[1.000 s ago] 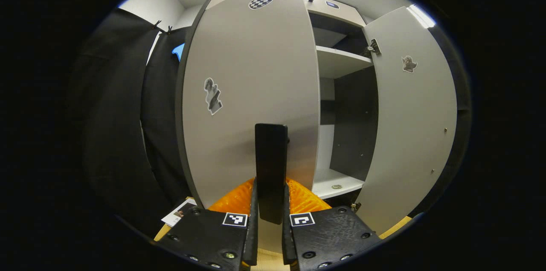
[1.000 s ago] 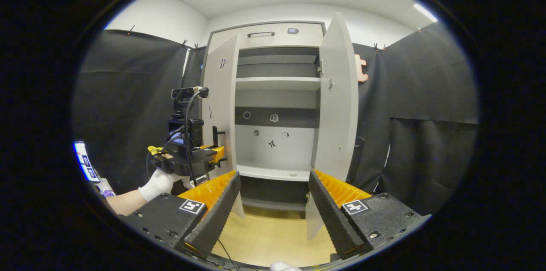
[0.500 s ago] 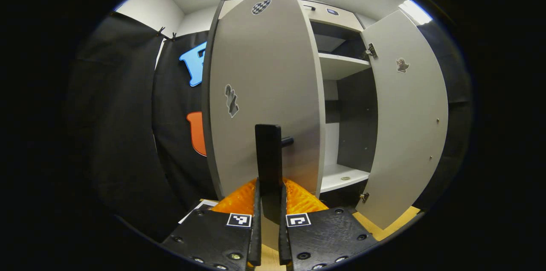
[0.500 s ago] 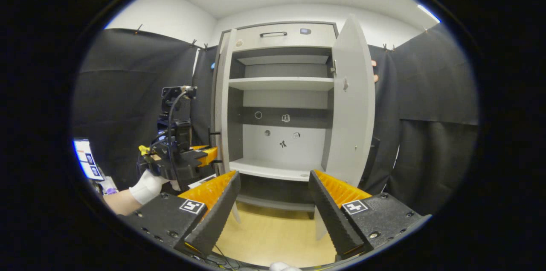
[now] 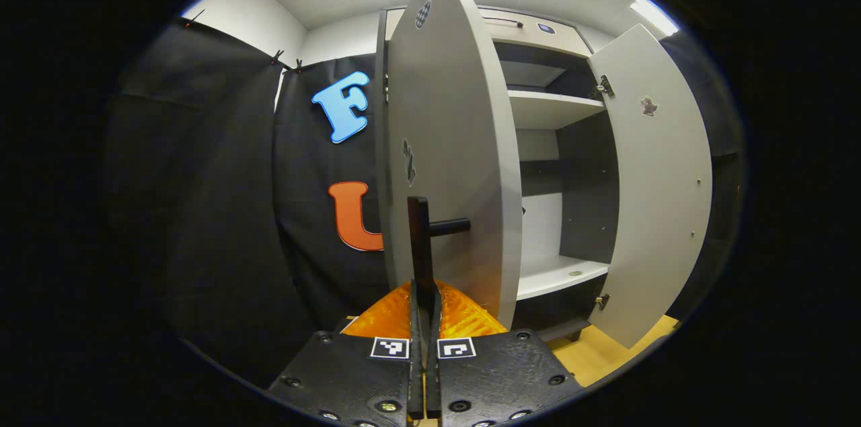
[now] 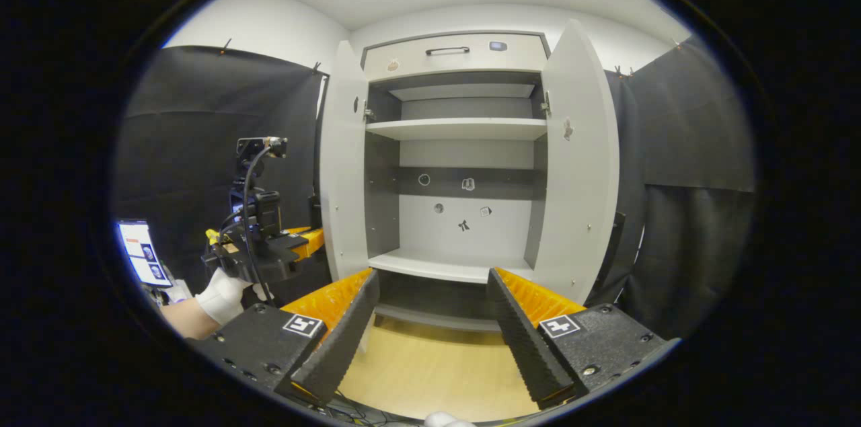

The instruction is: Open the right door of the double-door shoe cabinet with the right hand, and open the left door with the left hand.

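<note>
On door handle [image 5: 418, 245], left gripper [image 5: 424, 319] clamped.

The pale grey shoe cabinet [image 6: 464, 54] stands with left door [image 6: 343, 165] and right door [image 6: 582, 165] swung wide open.

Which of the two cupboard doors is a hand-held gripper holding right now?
The left door. The left hand-held gripper is clamped on its handle, while the right door stands open untouched, the right hand-held gripper open and away from it.

Seen from the right gripper view, the shoe cabinet [image 6: 464, 165] stands between its left door [image 6: 343, 165] and right door [image 6: 578, 165], a drawer [image 6: 454, 54] above its shelves.
</note>
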Demonstrator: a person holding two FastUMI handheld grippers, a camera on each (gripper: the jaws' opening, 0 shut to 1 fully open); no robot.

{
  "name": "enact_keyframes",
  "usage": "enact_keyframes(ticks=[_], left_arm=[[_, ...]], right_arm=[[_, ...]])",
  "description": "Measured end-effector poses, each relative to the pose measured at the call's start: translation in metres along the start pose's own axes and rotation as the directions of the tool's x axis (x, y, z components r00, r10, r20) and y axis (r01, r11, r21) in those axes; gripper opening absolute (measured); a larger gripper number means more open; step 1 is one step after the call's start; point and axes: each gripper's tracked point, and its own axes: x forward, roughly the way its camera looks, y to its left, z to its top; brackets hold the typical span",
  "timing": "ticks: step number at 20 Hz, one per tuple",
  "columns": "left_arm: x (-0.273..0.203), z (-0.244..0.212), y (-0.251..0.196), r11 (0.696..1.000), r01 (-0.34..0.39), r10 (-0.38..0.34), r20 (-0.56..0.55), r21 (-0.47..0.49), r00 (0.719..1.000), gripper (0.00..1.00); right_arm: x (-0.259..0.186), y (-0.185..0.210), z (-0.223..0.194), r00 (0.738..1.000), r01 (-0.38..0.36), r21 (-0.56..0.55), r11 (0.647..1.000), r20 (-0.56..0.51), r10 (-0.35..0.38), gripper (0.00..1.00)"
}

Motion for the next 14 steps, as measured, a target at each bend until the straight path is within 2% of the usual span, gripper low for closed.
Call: enact_keyframes(ticks=[3, 5, 10, 12, 14], left_arm=[[-0.001, -0.005, 0.035, 0.999, -0.043, 0.043, -0.020, -0.004, 0.999, 0.00], [-0.001, -0.007, 0.045, 0.997, -0.018, 0.017, -0.017, -0.077, 1.000, 0.00], [0.000, -0.006, 0.053, 0.998, 0.020, -0.021, -0.008, -0.062, 1.000, 0.00], [0.002, -0.007, 0.057, 0.996, 0.024, -0.025, -0.010, -0.082, 1.000, 0.00], [0.001, -0.006, 0.056, 0.998, 0.026, -0.026, -0.014, -0.058, 1.000, 0.00]], right_arm=[[0.008, -0.007, -0.006, 1.000, -0.011, -0.002, 1.000, -0.004, 0.011, 1.00], [0.014, -0.011, -0.014, 1.000, -0.020, -0.001, 1.000, -0.008, 0.020, 1.00], [0.025, -0.007, -0.018, 0.999, -0.029, -0.007, 1.000, -0.015, 0.029, 1.00], [0.028, -0.002, -0.021, 1.000, -0.028, -0.005, 1.000, -0.014, 0.028, 1.00], [0.024, -0.003, -0.025, 0.999, -0.030, -0.002, 1.000, -0.017, 0.030, 1.00]])
